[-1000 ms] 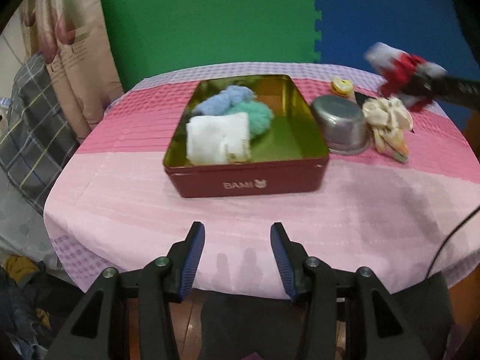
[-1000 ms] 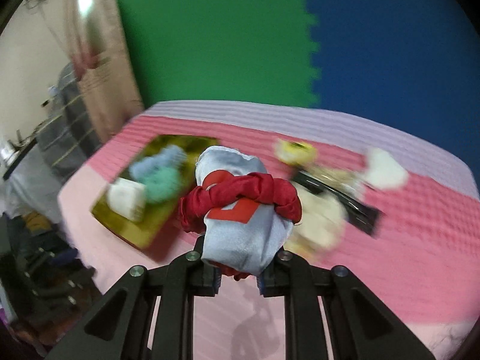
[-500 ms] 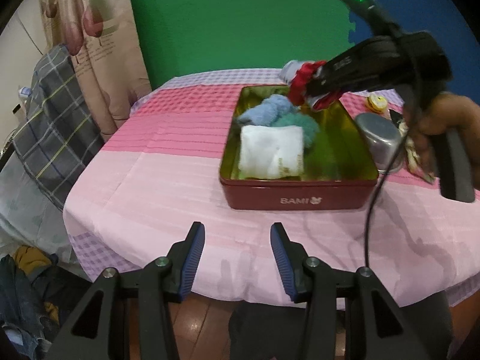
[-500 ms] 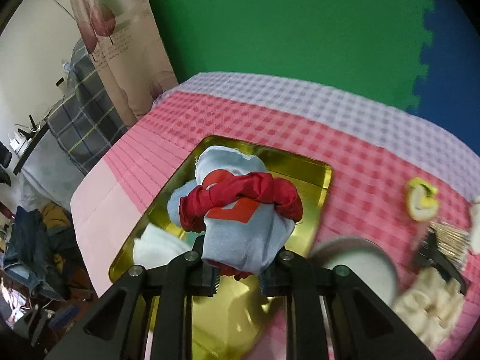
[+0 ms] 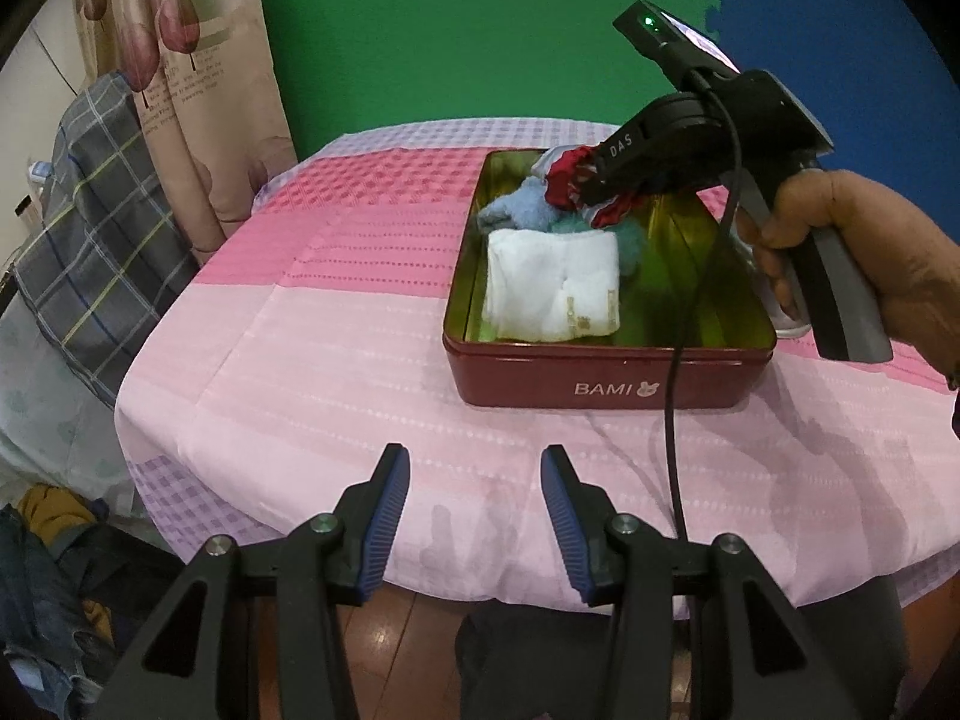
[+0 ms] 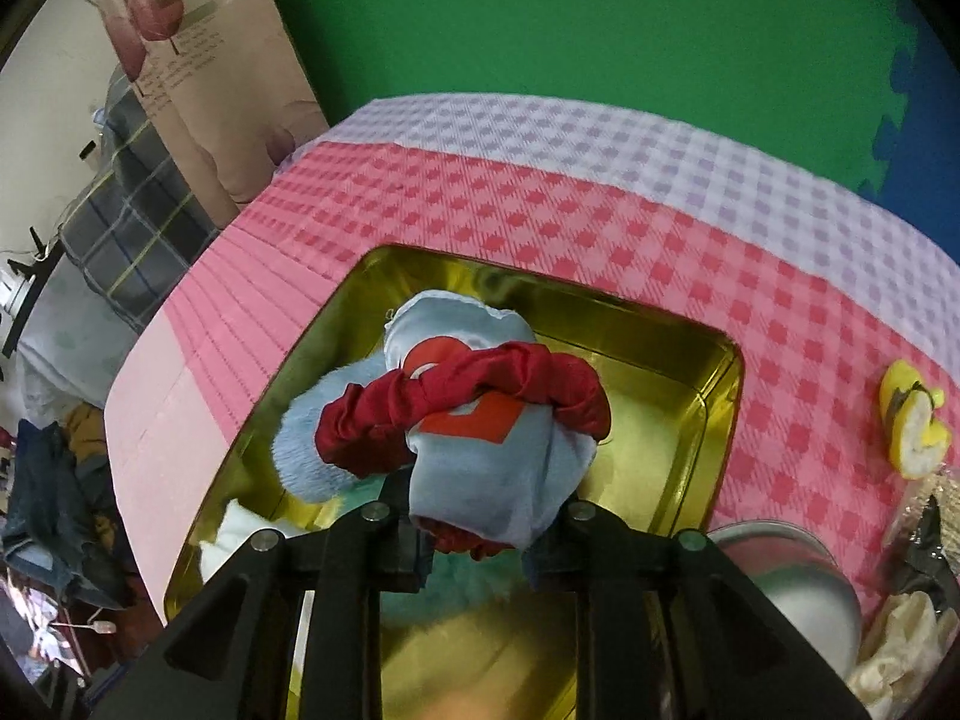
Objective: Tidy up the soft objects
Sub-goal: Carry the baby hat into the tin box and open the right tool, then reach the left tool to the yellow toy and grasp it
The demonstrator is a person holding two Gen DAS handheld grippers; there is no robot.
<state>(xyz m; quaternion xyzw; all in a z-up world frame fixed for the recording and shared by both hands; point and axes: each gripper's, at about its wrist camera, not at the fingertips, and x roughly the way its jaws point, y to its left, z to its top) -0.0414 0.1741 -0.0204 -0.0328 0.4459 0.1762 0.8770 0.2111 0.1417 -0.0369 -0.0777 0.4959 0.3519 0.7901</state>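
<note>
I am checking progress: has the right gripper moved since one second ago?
Yes. The right gripper, jaws just opening, came from beyond the tin's right side to above it.

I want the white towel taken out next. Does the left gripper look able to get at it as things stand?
Probably yes. The left gripper is open and empty, and the white towel lies uncovered at the tin's near end; the right gripper works farther back.
</note>
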